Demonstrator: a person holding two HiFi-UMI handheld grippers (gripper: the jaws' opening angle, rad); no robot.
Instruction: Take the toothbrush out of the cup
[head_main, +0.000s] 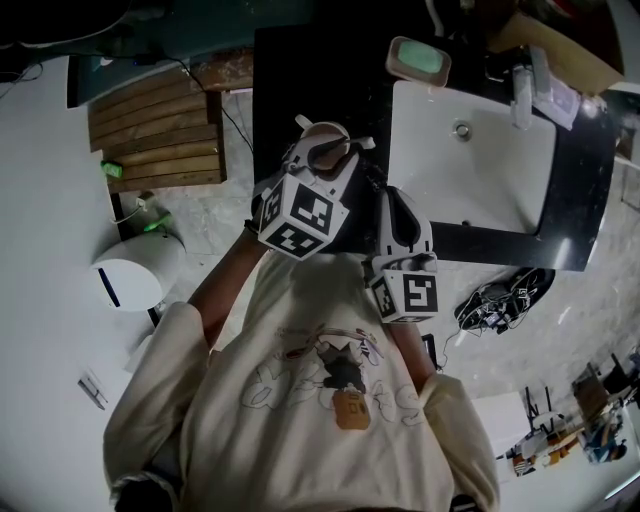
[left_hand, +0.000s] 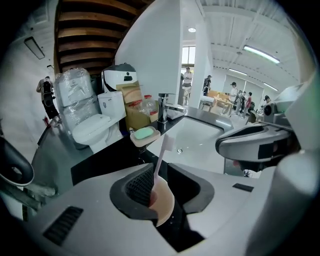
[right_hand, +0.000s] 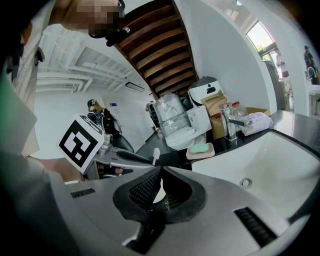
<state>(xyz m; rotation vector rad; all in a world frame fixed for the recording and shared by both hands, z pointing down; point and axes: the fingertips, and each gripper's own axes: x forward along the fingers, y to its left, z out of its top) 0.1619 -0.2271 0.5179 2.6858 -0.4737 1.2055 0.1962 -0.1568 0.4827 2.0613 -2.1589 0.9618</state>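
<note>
A pale cup (left_hand: 165, 205) with a pinkish inside stands between the jaws of my left gripper (left_hand: 160, 168). It lies against the ribbed left pad (left_hand: 139, 186), and a thin dark gap shows on its right side. A white toothbrush (left_hand: 162, 157) stands in the cup, head up. From the head view, the left gripper (head_main: 328, 140) reaches over the black counter (head_main: 300, 80) around the cup (head_main: 325, 152). My right gripper (head_main: 388, 198) hovers just right of it, jaw tips together (right_hand: 160, 172). Beyond them shows the toothbrush head (right_hand: 156, 152), next to the left gripper's finger (right_hand: 127, 157).
A white sink basin (head_main: 470, 170) is set in the counter on the right, with a tap (left_hand: 164, 107) behind it. A soap dish with green soap (head_main: 418, 60) sits at the basin's far corner. A toilet (left_hand: 92, 125) is at left, and shoes (head_main: 500, 295) lie on the floor.
</note>
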